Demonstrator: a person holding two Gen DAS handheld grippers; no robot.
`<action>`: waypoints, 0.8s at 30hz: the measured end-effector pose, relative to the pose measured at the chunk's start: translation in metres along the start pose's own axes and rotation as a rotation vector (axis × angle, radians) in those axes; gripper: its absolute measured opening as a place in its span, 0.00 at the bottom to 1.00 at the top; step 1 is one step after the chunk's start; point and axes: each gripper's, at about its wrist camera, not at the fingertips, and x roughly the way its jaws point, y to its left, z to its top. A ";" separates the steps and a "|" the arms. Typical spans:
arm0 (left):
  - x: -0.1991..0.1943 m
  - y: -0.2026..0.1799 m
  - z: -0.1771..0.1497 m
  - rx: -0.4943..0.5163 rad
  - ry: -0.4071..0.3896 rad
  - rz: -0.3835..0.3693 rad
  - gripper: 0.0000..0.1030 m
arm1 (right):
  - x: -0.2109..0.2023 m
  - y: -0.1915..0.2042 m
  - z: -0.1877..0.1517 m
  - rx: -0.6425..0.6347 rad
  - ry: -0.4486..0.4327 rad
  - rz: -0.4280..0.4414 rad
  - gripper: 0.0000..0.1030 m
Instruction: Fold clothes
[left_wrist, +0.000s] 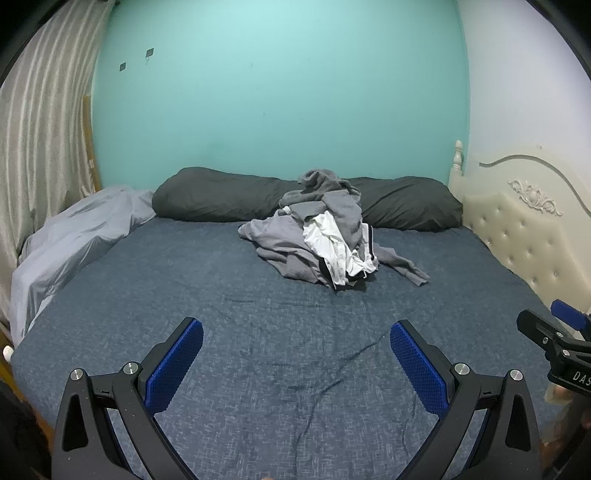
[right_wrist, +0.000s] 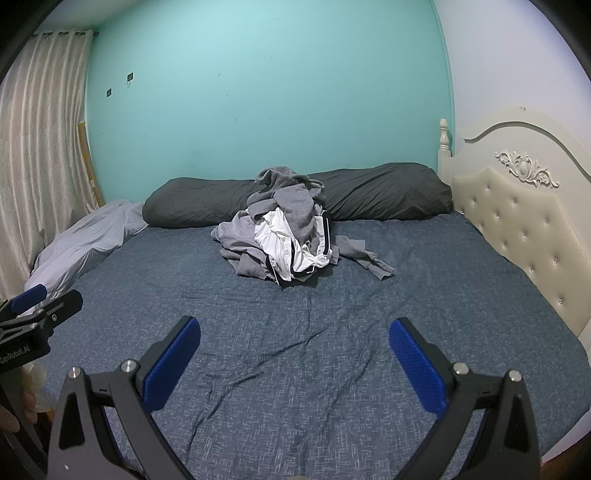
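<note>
Two handheld grippers are held above the near edge of a bed, the blue-padded fingers of the left gripper spread wide with nothing between them, and those of the right gripper likewise spread and empty over the wrinkled, dark blue patterned sheet. In each wrist view the other gripper is seen just at the frame's edge. A rumpled pile of clothes, made up of grey garments with white and black-trimmed pieces mixed in, is seen toward the far edge of the bed, its top leaning against a long dark grey pillow laid along that edge. A pale grey bundle of bedding is heaped at the far left corner. A cream tufted headboard runs along the right edge, with a turquoise wall and striped curtains behind.
</note>
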 end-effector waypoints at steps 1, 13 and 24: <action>0.001 0.000 -0.001 -0.001 -0.001 0.000 1.00 | 0.000 0.000 0.000 0.000 0.000 0.000 1.00; 0.003 -0.003 -0.009 -0.007 -0.006 0.000 1.00 | -0.001 -0.001 0.003 -0.001 0.004 0.003 1.00; -0.001 -0.005 -0.008 -0.004 0.001 0.003 1.00 | -0.003 -0.001 0.004 -0.001 -0.001 0.006 1.00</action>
